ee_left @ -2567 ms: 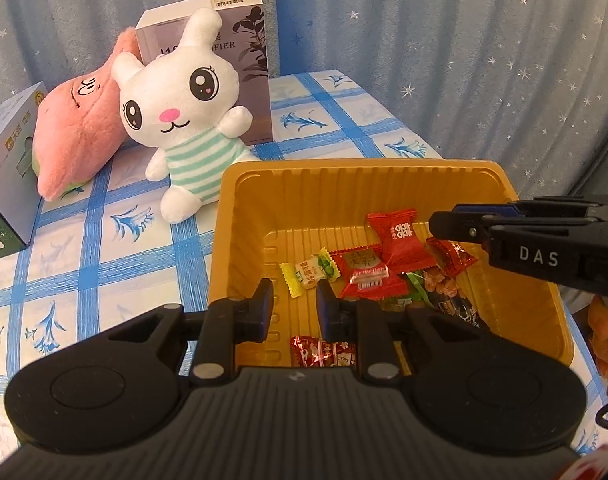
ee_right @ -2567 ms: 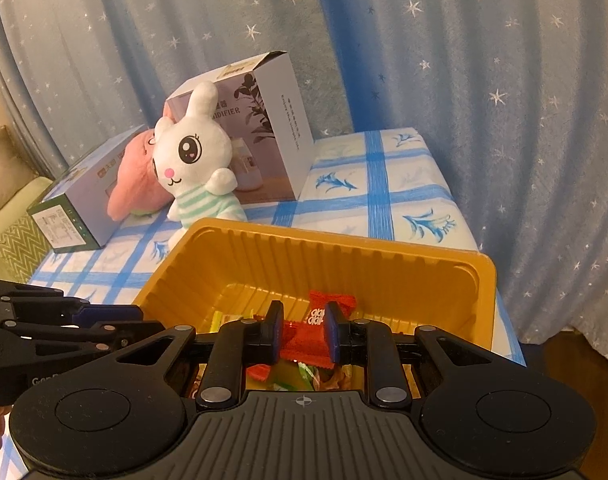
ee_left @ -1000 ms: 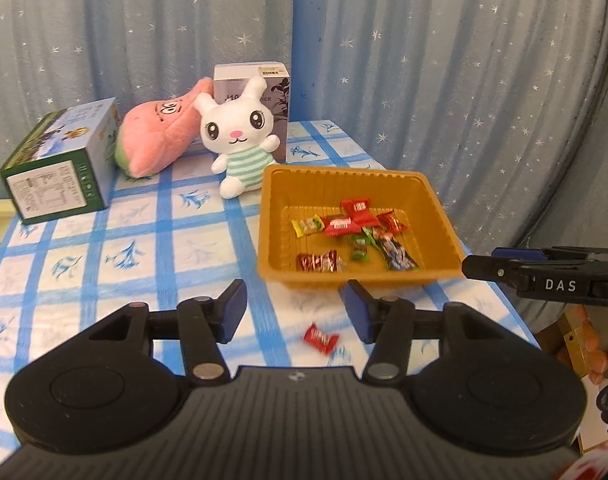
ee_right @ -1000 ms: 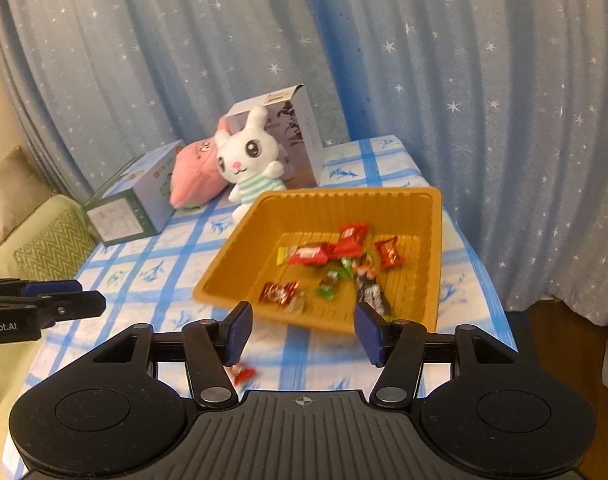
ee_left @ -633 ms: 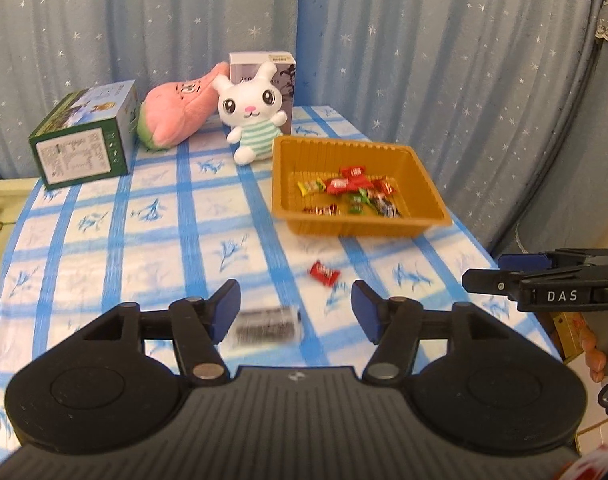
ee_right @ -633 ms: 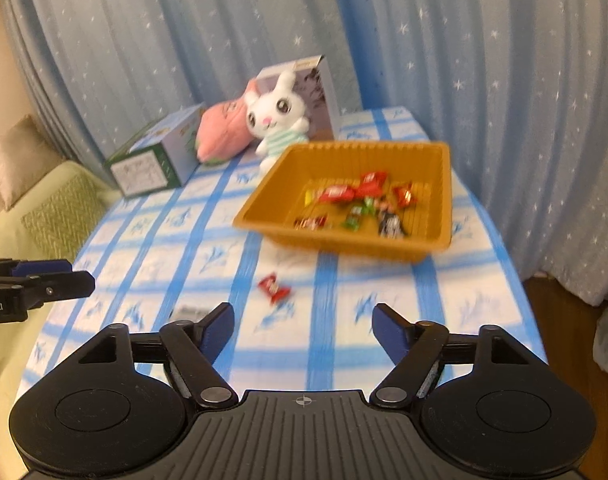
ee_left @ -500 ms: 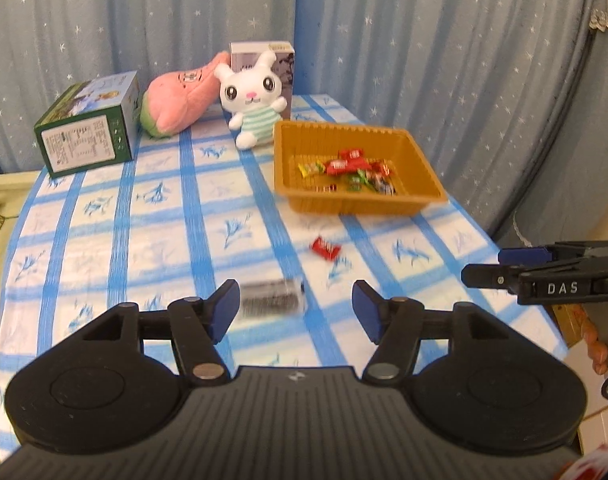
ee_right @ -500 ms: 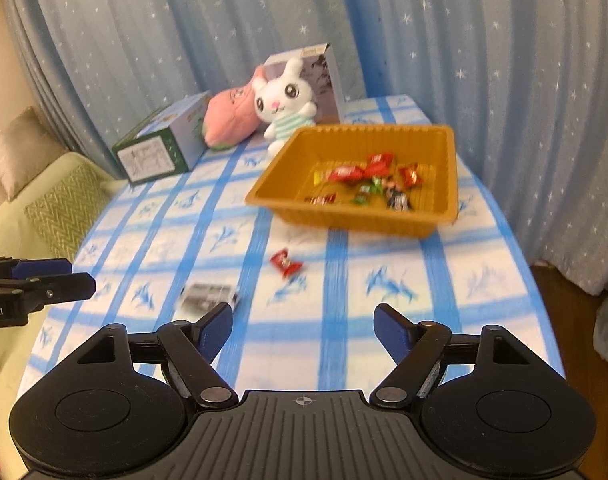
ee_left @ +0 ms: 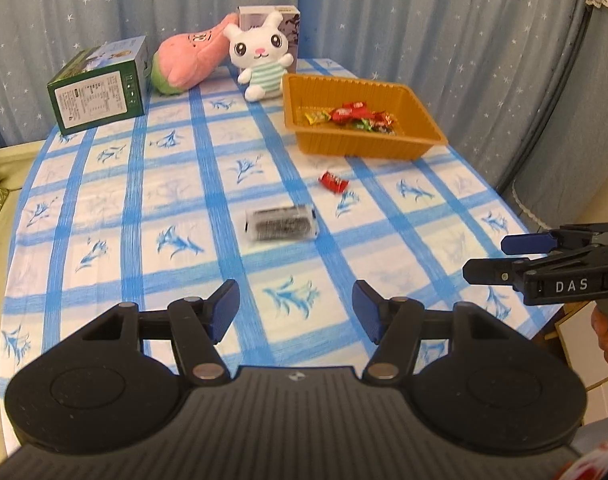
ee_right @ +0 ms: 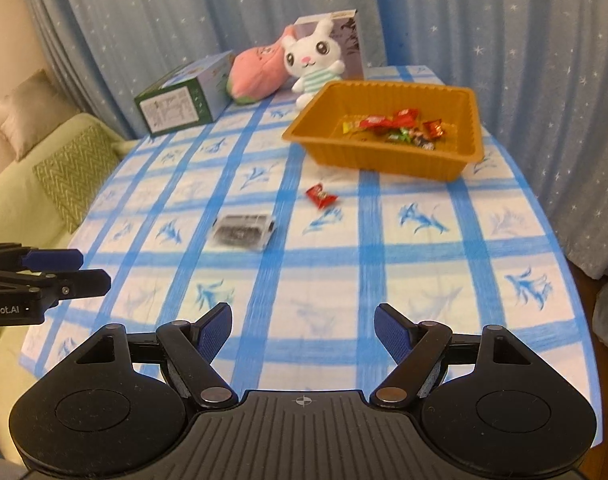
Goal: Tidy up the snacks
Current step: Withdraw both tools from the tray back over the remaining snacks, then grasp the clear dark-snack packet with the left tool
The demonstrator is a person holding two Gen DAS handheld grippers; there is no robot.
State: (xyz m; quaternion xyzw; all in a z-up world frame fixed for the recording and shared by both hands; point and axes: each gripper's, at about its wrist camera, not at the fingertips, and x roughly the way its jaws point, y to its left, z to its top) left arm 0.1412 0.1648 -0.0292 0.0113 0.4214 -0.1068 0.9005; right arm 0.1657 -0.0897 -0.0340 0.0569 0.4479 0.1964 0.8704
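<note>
Snack packet (ee_left: 281, 224) flat on tablecloth (ee_left: 104, 216), long axis crosswise; left gripper (ee_left: 296, 312), right gripper (ee_right: 303, 330) wide, empty.

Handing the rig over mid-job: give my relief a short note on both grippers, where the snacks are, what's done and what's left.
Left gripper: open, empty, over the near table.
Right gripper: open, empty, beside it.
Orange tray at the far right holds a pile of wrapped snacks.
Left to do: red candy lies on the tablecloth in front of the tray; dark packet lies nearer, mid-table. Both probably belong in the tray.
</note>
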